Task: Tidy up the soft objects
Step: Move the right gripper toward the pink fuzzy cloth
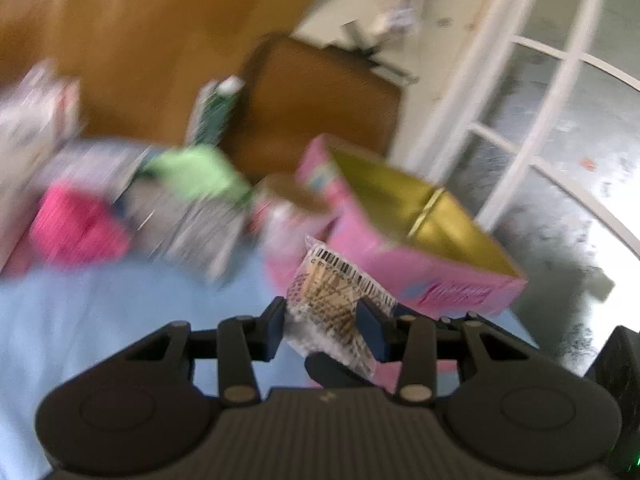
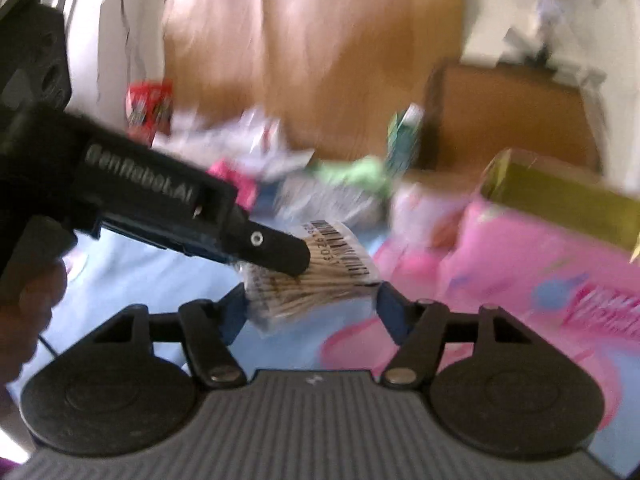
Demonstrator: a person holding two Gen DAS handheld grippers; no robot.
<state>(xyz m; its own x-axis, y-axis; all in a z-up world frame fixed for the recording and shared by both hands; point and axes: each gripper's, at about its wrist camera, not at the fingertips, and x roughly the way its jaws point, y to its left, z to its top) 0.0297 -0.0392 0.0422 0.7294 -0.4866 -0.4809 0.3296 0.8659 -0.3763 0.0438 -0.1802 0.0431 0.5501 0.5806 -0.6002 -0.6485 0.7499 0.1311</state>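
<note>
A clear packet of cotton swabs (image 1: 336, 300) with a barcode label sits between the blue pads of my left gripper (image 1: 326, 330), which is shut on it. The same packet (image 2: 312, 280) shows in the right wrist view, held by the left gripper's black finger (image 2: 280, 250) from the left. My right gripper (image 2: 310, 312) has its jaws on either side of the packet's lower part, and I cannot tell whether they press it. A pink box with a gold inside (image 1: 404, 232) stands open just beyond, also in the right wrist view (image 2: 520, 248).
A light blue sheet (image 1: 100, 320) covers the bed. A blurred heap of pink (image 1: 76, 224), green (image 1: 196, 172) and grey soft things lies at the back left. A brown wooden cabinet (image 1: 320, 96) and a white-framed window (image 1: 540, 100) stand behind.
</note>
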